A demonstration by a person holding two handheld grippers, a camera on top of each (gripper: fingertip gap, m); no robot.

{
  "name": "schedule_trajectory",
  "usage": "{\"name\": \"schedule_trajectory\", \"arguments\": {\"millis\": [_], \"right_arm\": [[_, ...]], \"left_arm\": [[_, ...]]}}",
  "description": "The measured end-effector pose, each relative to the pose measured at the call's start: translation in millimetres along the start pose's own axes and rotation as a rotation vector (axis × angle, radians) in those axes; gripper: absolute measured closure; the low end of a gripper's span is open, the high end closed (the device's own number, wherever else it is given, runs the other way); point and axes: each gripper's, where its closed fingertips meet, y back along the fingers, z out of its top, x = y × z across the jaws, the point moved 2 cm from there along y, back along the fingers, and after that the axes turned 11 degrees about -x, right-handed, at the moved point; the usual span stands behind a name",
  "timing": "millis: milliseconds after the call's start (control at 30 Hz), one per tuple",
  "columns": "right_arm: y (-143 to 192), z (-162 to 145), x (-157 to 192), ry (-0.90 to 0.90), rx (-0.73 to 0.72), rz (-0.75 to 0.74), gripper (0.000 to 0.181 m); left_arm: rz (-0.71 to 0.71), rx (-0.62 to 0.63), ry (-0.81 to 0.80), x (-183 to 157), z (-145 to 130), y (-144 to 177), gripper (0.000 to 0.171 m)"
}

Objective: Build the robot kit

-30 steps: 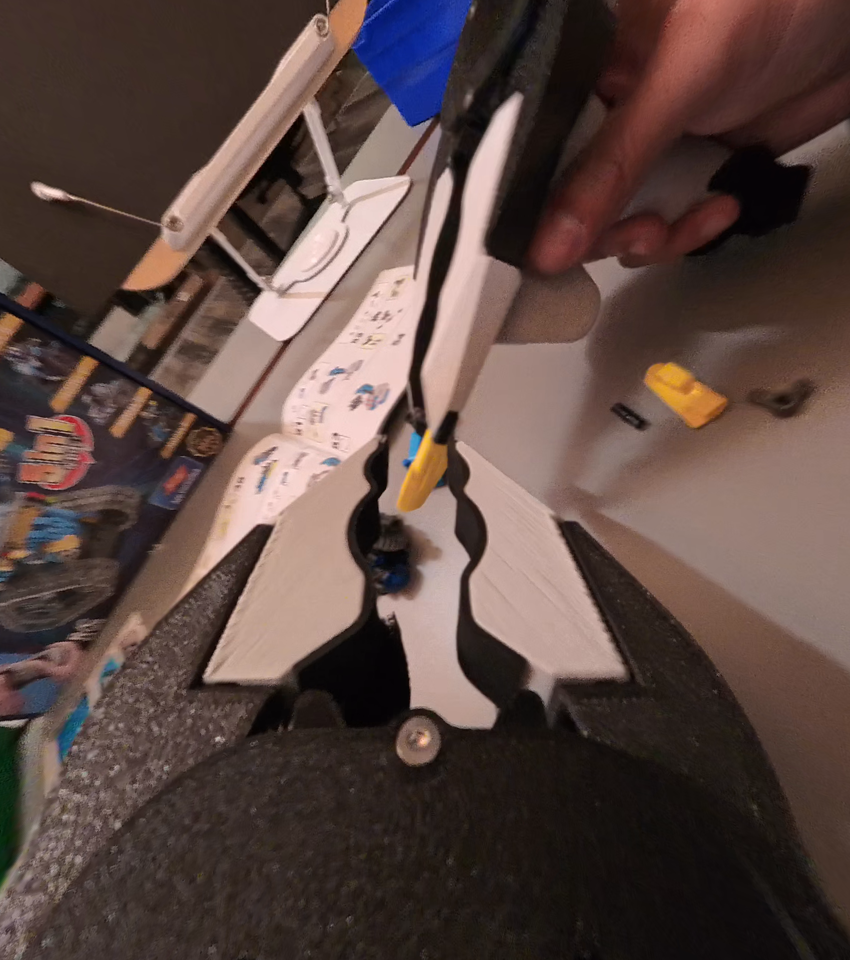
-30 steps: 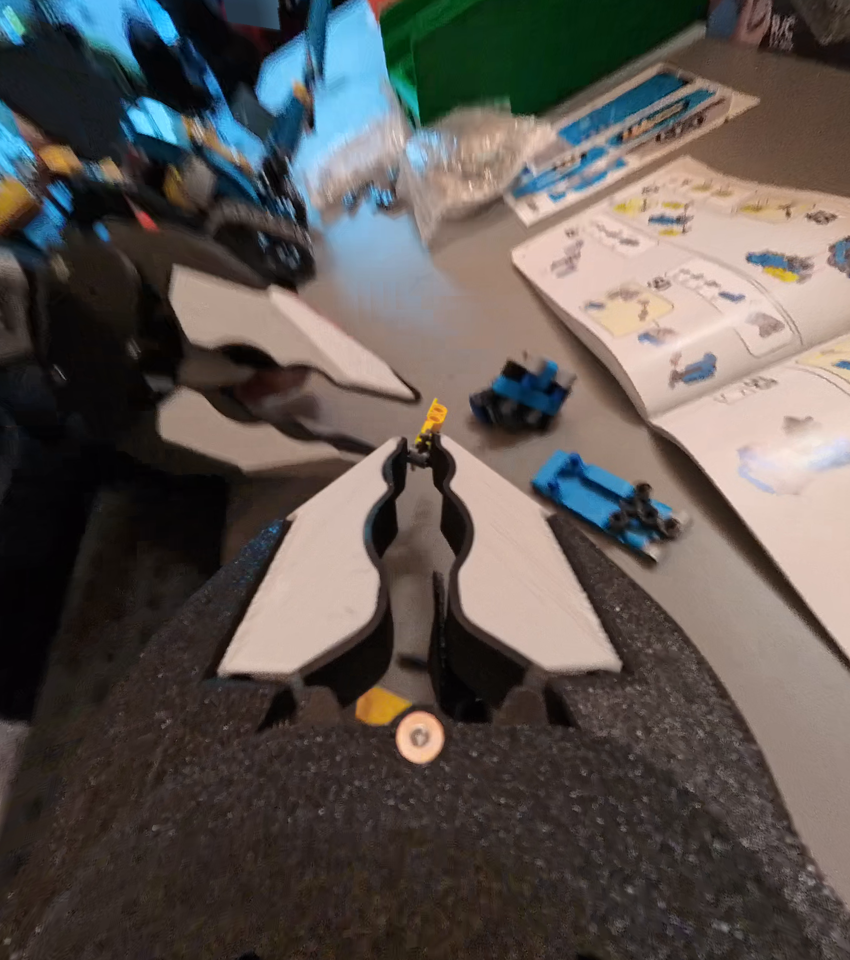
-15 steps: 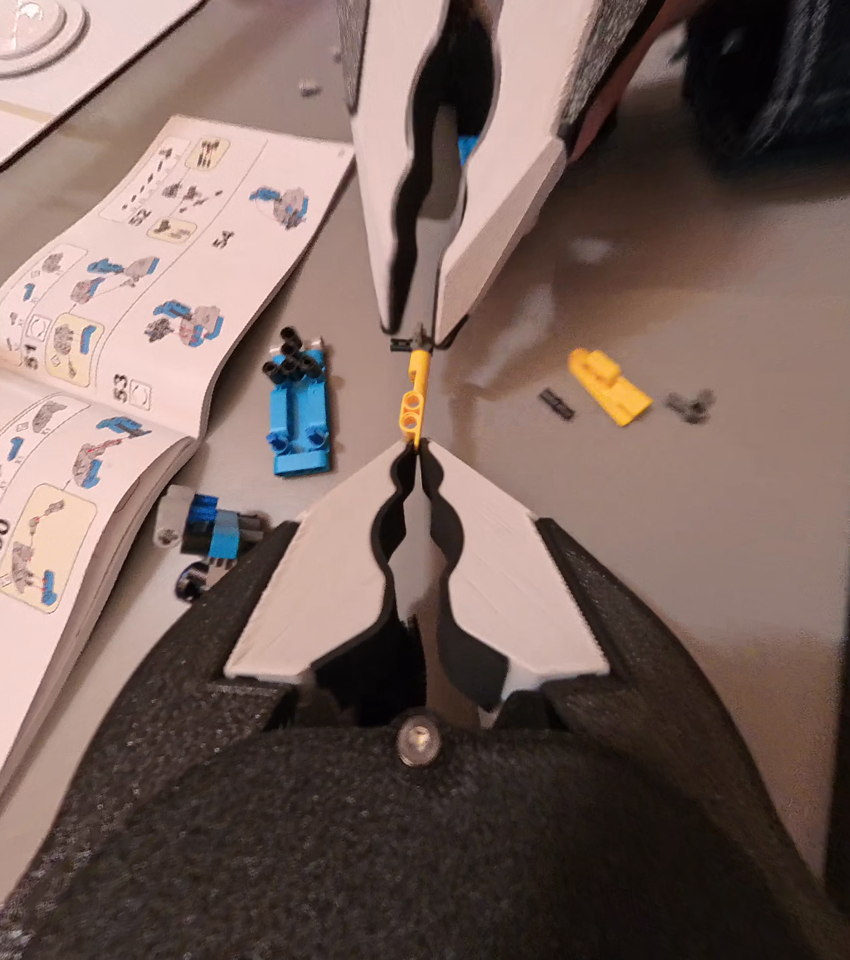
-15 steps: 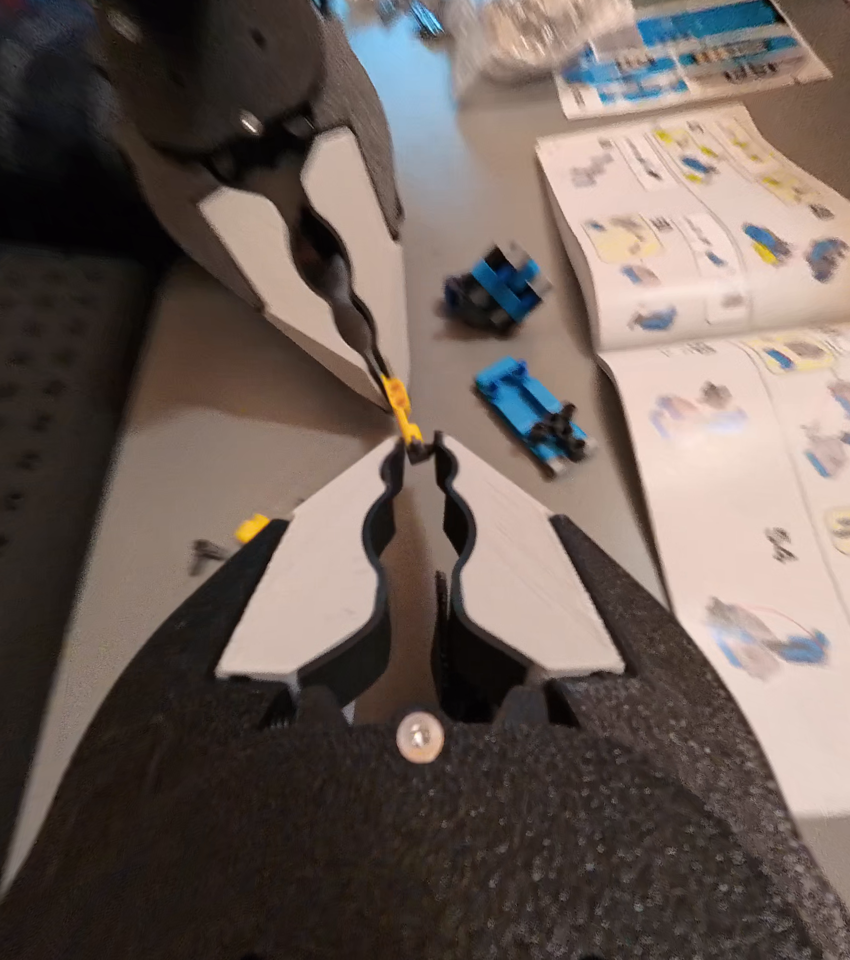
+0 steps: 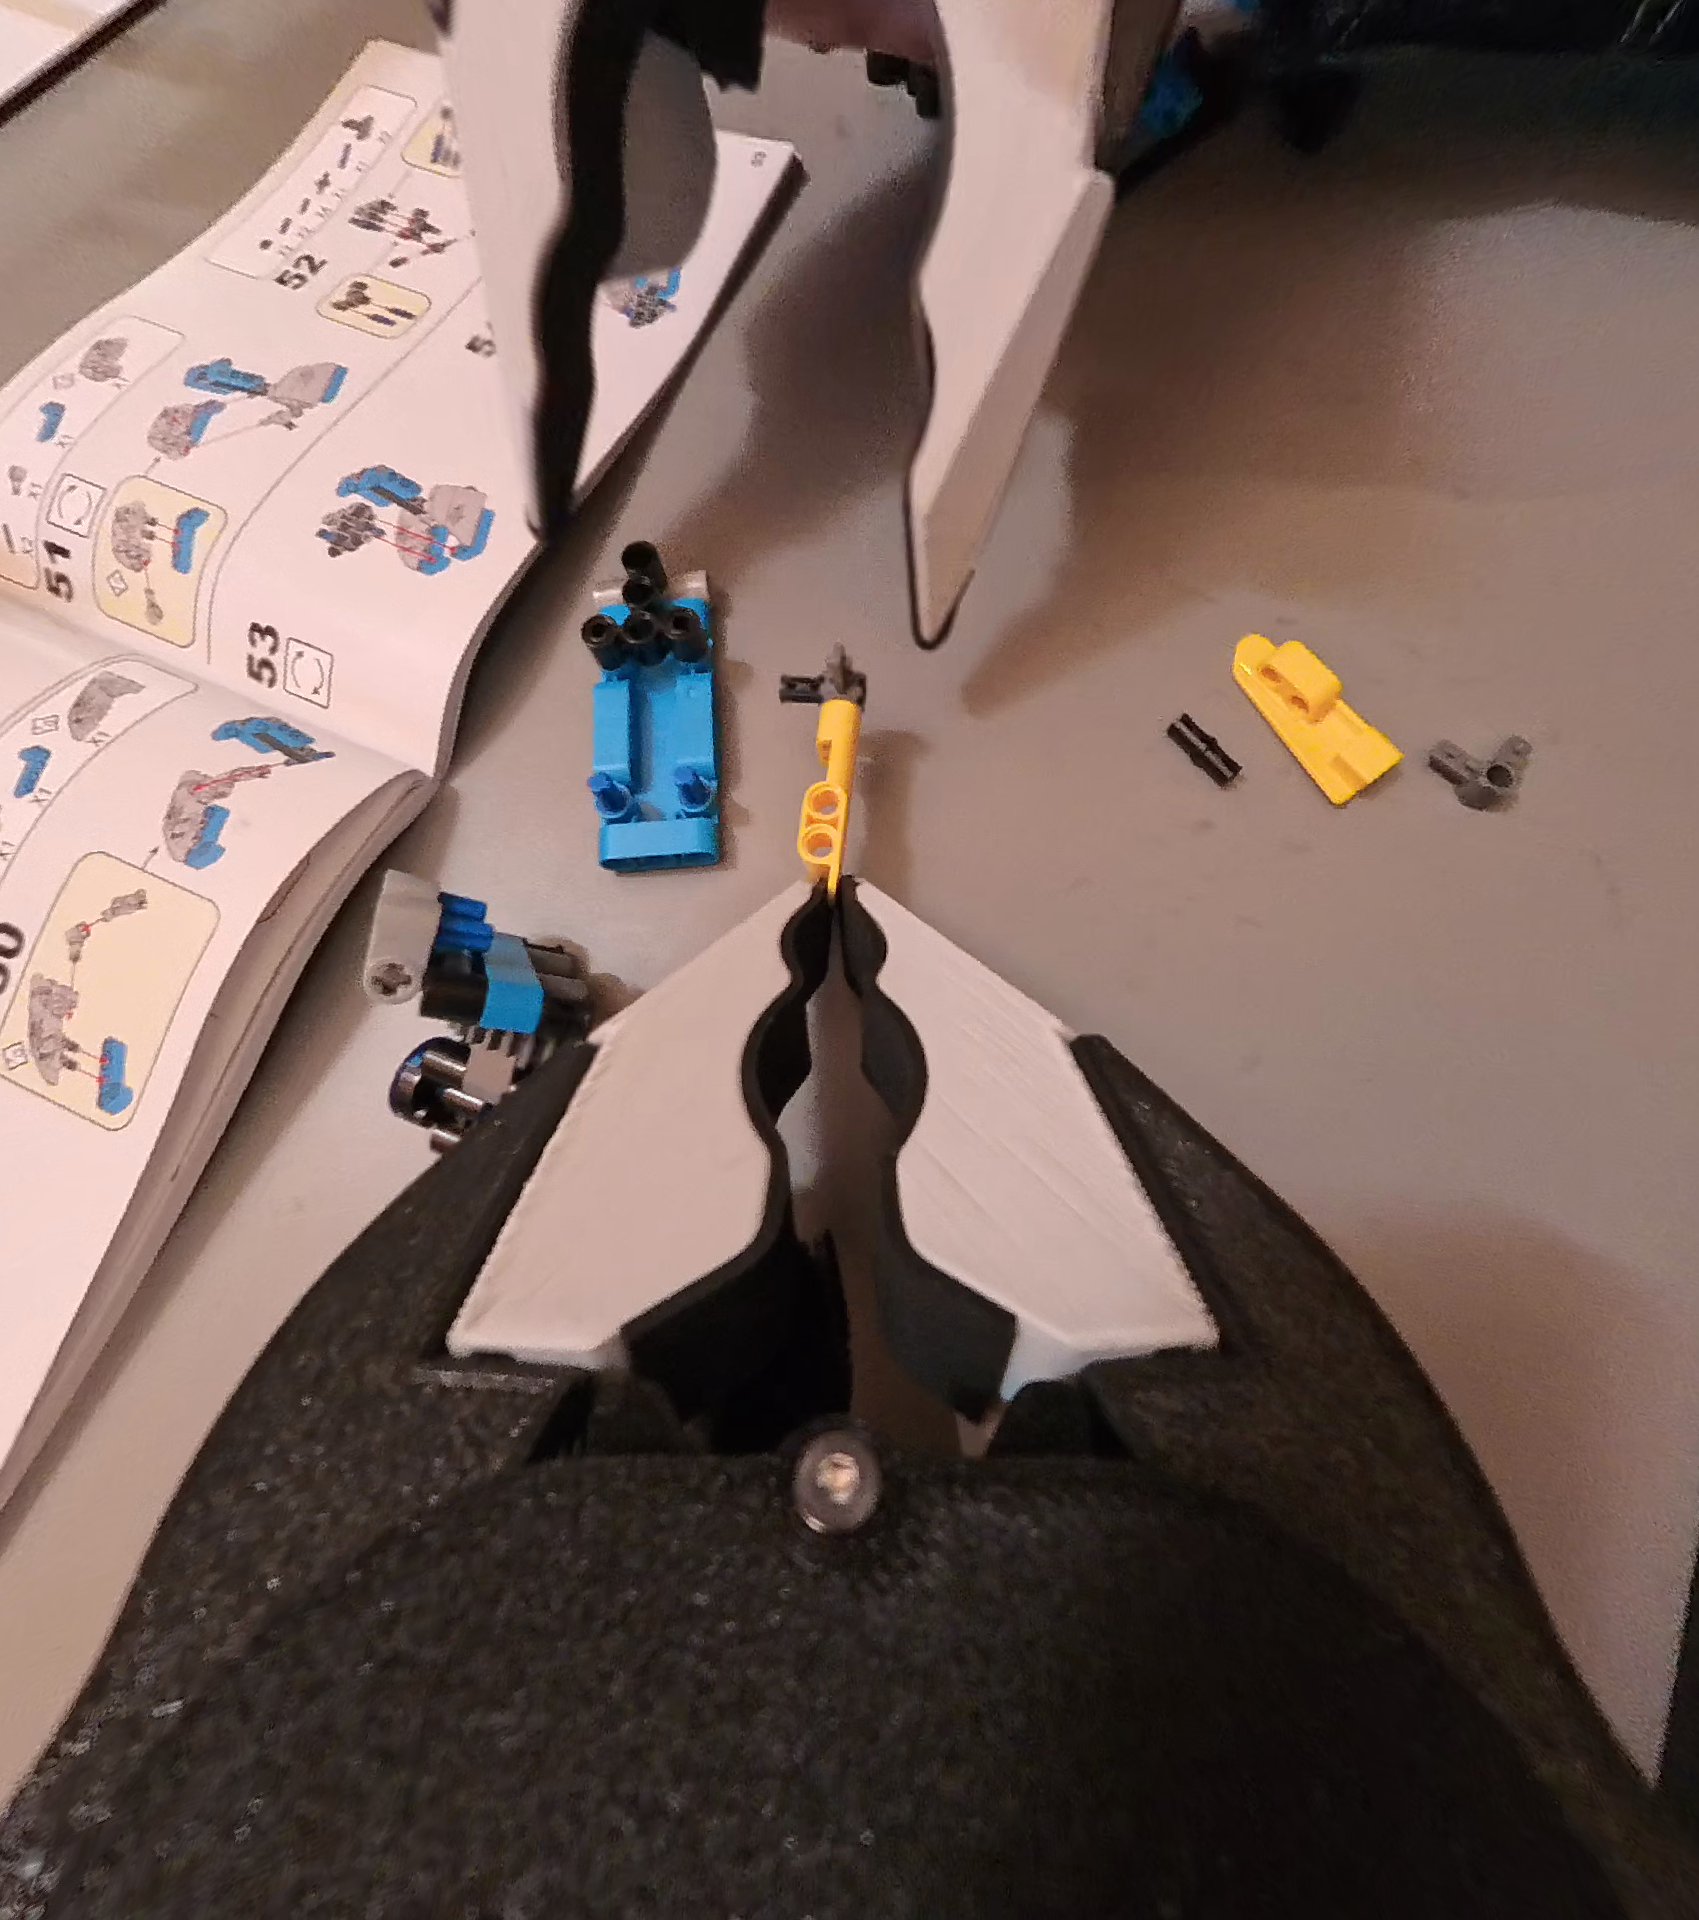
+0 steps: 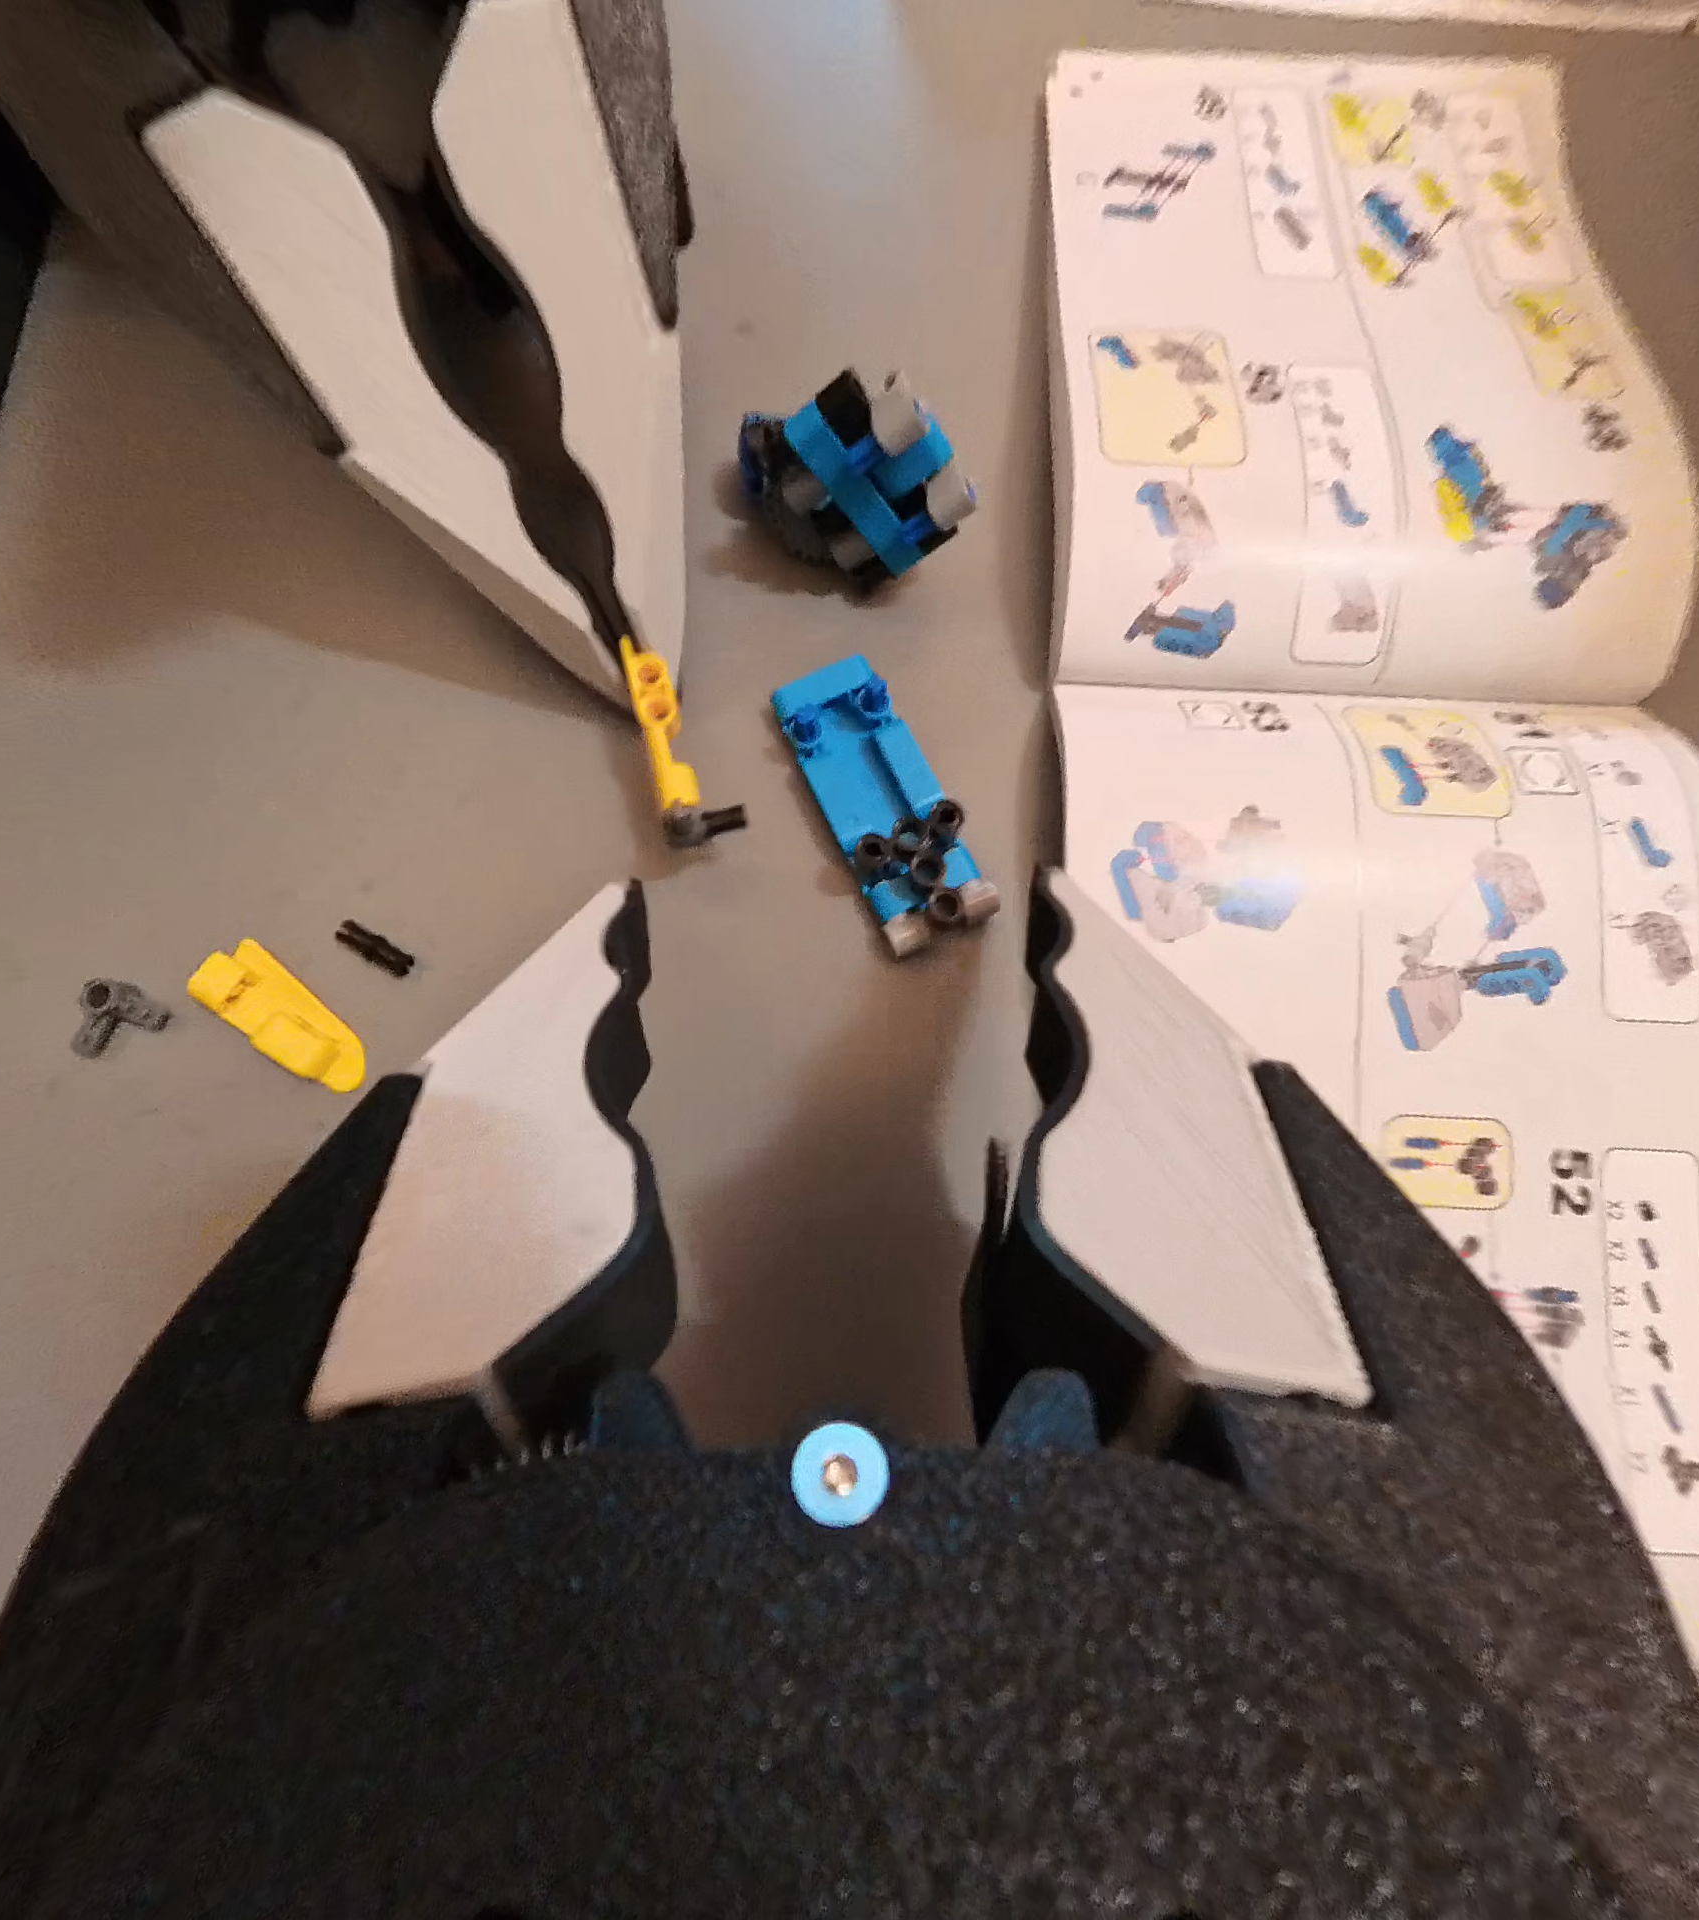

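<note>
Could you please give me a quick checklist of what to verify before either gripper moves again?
1. Left gripper shut on the yellow beam: ok, jaws pinch its near end.
2. Right gripper released: ok, jaws wide apart, nothing between them.
3. Grey-and-black connector seated on the beam's far end: cannot tell how firmly.
4. Beam clear of the table: cannot tell.
5. Blue plate with black pins apart from the beam: ok, lies just beside it.
6. Loose yellow piece, black pin and grey connector undisturbed: ok, lying apart.
</note>
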Motion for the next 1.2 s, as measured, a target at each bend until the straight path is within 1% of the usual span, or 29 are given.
{"name": "schedule_trajectory", "arguments": {"millis": [67,133,200,333,367,433,500,533,667,733,833,1000,1033,1133,1200], "right_arm": [[-2,-6,2,-0.007,0.027,0.011,0.108],[-1,-5,5,0.006,0.006,-0.009,0.116],[3,0,8,0.009,-0.026,-0.044,0.118],[10,0,22,-0.079,-0.065,-0.073,0.129],[11,-4,21,-0.087,-0.058,-0.111,0.133],[14,-11,21,-0.088,-0.051,-0.158,0.148],[16,-9,20,-0.096,-0.095,-0.181,0.162],[16,-7,20,-0.102,-0.110,-0.181,0.165],[9,-15,19,-0.117,-0.060,-0.169,0.160],[8,-16,17,-0.106,-0.051,-0.189,0.160],[9,-17,11,-0.096,-0.048,-0.231,0.173],[9,-17,8,-0.178,-0.052,-0.203,0.173],[8,-18,7,-0.197,-0.052,-0.188,0.173],[7,-20,7,-0.230,-0.027,-0.148,0.173],[5,-23,5,-0.230,-0.002,-0.142,0.174]], "left_arm": [[-0.014,-0.002,0.025,-2,2,-1,0.171],[0.000,0.006,0.040,-1,4,-6,0.170],[0.013,0.022,0.020,-2,5,-11,0.170],[0.036,0.045,-0.009,-1,11,-21,0.170],[0.043,0.049,-0.008,0,12,-22,0.170],[0.057,0.048,-0.014,2,13,-25,0.171],[0.058,0.048,0.004,2,13,-26,0.171],[0.059,0.045,0.016,3,14,-26,0.171],[0.074,0.046,0.036,6,15,-28,0.170],[0.073,0.047,0.037,7,15,-29,0.170],[0.071,0.047,0.038,7,15,-29,0.170],[0.071,0.040,0.083,10,16,-30,0.169],[0.078,0.040,0.089,12,16,-30,0.166],[0.112,0.033,0.085,17,22,-22,0.145],[0.120,0.021,0.092,21,28,-16,0.139]]}}
